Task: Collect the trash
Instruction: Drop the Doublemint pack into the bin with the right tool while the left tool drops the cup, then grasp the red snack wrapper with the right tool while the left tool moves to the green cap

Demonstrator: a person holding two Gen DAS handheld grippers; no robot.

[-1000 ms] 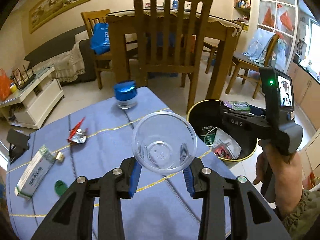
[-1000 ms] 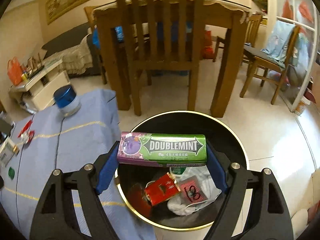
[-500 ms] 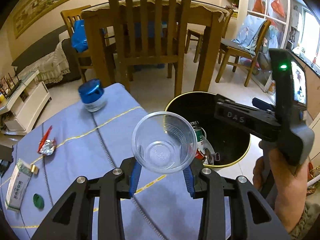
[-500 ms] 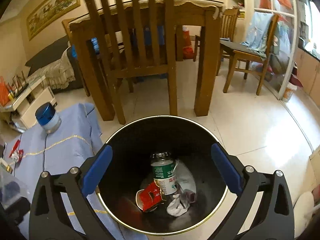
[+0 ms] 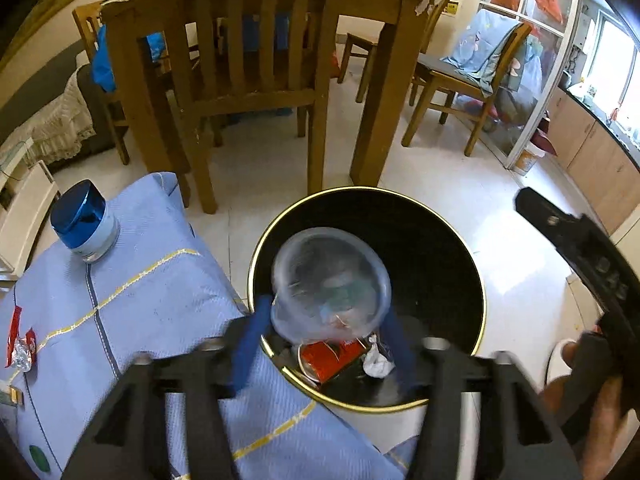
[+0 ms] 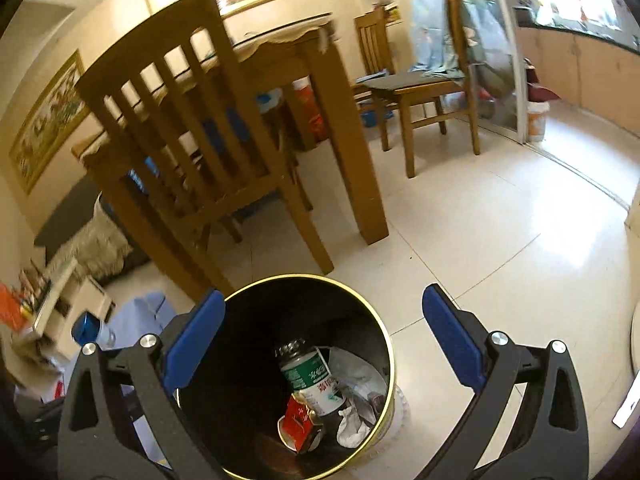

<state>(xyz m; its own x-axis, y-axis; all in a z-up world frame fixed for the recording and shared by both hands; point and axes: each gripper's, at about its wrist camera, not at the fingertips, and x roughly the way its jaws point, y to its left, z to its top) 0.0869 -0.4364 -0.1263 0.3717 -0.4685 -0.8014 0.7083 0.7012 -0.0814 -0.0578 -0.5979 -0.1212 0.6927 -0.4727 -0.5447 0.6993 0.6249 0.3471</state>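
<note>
Blurred blue pads of the left gripper point(image 5: 322, 346) are seen at the lower centre of the left wrist view, spread wider than the clear plastic cup point(image 5: 331, 285) between them, so the cup is judged to be released rather than held; whether a pad touches it cannot be told through the blur. The cup is smeared by motion, its mouth tilted toward the camera, thin-walled and transparent, and it lies over the open mouth of the black bin point(image 5: 476, 264) with the gold rim. The step in hand is judged to be the drop of the cup into the bin. In the right wrist view the right gripper point(image 6: 322, 334) is shown at the lower middle with its jaws wide apart and nothing between them, poised above the same bin point(image 6: 384, 344), in which a green-labelled bottle point(image 6: 310, 378), a red packet point(image 6: 298, 420) and crumpled white paper point(image 6: 352, 426) are seen. For the next move, a return to the blue tablecloth point(image 5: 140, 312) at the lower left of the left wrist view is called for, where a red wrapper point(image 5: 18, 342) and a green cap point(image 5: 39, 458) are left. Farther back, a blue-lidded jar point(image 5: 82, 224) is seen at the cloth's far corner, and beyond it a wooden chair point(image 5: 248, 60).
</note>
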